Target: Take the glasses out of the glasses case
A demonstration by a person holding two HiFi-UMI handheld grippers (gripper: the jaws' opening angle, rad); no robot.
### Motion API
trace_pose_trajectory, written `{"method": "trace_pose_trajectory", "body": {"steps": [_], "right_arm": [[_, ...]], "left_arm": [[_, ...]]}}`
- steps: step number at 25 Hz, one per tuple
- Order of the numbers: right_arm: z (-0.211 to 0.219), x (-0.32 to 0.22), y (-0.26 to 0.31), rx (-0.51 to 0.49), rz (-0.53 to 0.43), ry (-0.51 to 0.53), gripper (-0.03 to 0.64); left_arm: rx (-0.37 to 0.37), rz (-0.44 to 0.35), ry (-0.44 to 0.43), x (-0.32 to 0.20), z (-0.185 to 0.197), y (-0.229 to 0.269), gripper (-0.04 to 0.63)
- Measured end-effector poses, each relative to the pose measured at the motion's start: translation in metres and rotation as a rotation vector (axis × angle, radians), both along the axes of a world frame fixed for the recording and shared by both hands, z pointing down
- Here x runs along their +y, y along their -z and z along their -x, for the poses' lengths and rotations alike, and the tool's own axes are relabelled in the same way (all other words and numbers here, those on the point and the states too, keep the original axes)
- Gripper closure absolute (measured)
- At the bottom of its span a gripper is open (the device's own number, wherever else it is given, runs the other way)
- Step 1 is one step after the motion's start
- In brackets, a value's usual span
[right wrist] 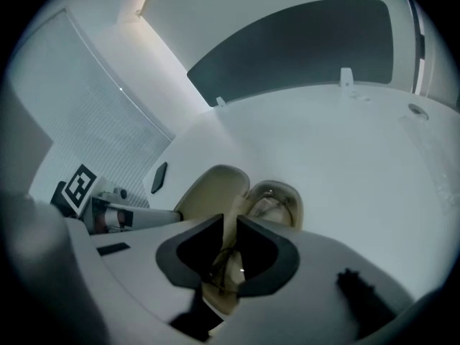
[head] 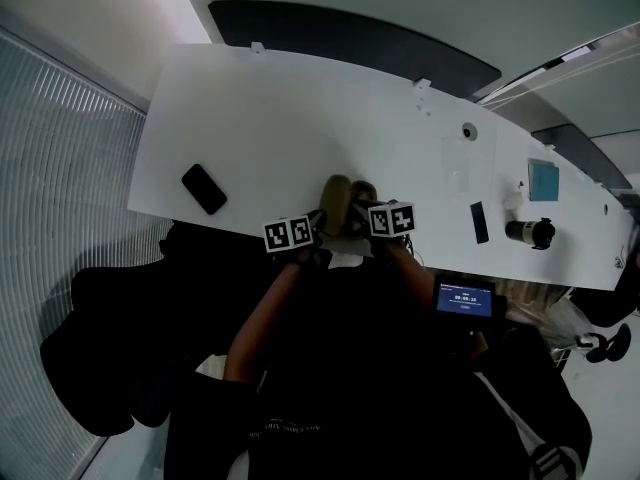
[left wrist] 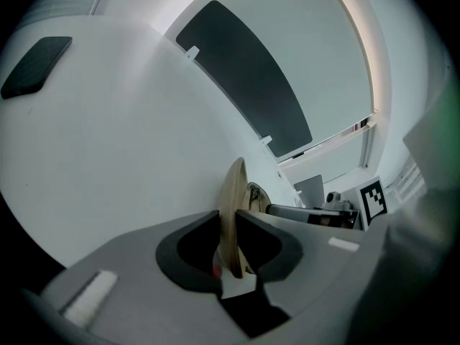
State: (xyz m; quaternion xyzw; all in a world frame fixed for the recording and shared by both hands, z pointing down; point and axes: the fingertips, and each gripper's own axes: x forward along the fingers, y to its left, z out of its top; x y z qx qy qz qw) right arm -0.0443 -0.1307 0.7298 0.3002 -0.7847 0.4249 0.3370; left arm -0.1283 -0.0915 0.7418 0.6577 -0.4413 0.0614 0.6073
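A tan glasses case (head: 338,201) stands open near the table's front edge, between my two grippers. In the left gripper view its raised lid (left wrist: 233,192) is seen edge-on, and my left gripper (left wrist: 231,225) is shut on that lid. In the right gripper view the lid (right wrist: 212,192) stands at the left and the base (right wrist: 277,203) at the right, with thin-framed glasses (right wrist: 228,270) lying in it. My right gripper (right wrist: 230,225) reaches down over the case, its jaws a little apart, with a lens and the case's rim showing in the gap. Both marker cubes (head: 288,233) (head: 392,218) flank the case.
A black phone (head: 204,188) lies at the table's left. Toward the right are a clear sheet (head: 468,158), a small black bar (head: 479,222), a blue pad (head: 544,179) and a black cylinder (head: 530,232). A dark panel (head: 350,38) runs behind the white table (head: 260,128).
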Motion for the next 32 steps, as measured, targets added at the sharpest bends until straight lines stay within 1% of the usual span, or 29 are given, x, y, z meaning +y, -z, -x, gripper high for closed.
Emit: {"method": "trace_pose_trajectory", "body": {"steps": [7, 11, 15, 18, 22, 25, 27, 30, 32], "right_arm": [[-0.016, 0.005, -0.012, 0.001, 0.125, -0.079, 0.529], [-0.017, 0.011, -0.024, 0.001, 0.2, -0.112, 0.505], [-0.015, 0.017, -0.03, -0.003, 0.26, -0.154, 0.492], [-0.011, 0.001, -0.029, 0.007, 0.252, -0.137, 0.494], [-0.008, 0.006, -0.03, 0.043, 0.243, -0.08, 0.494], [-0.007, 0.002, -0.03, 0.081, 0.202, -0.049, 0.508], [-0.008, 0.003, -0.031, 0.086, 0.191, -0.049, 0.518], [-0.013, 0.004, -0.033, 0.071, 0.2, -0.066, 0.531], [-0.014, 0.001, -0.032, 0.076, 0.196, -0.048, 0.535]], "left_arm": [[0.041, -0.004, 0.052, -0.003, 0.0, 0.0, 0.52], [0.035, -0.006, 0.034, 0.002, -0.003, 0.001, 0.517], [0.004, -0.016, 0.001, 0.01, -0.002, 0.003, 0.515], [-0.017, -0.039, -0.004, -0.002, -0.001, 0.006, 0.515], [-0.038, -0.041, -0.02, 0.003, -0.004, 0.007, 0.514], [-0.085, -0.063, -0.06, 0.0, -0.006, 0.01, 0.512], [-0.102, -0.073, -0.079, 0.001, -0.008, 0.011, 0.512], [-0.103, -0.078, -0.092, 0.002, -0.011, 0.01, 0.512], [-0.108, -0.082, -0.101, 0.0, -0.012, 0.01, 0.512]]}}
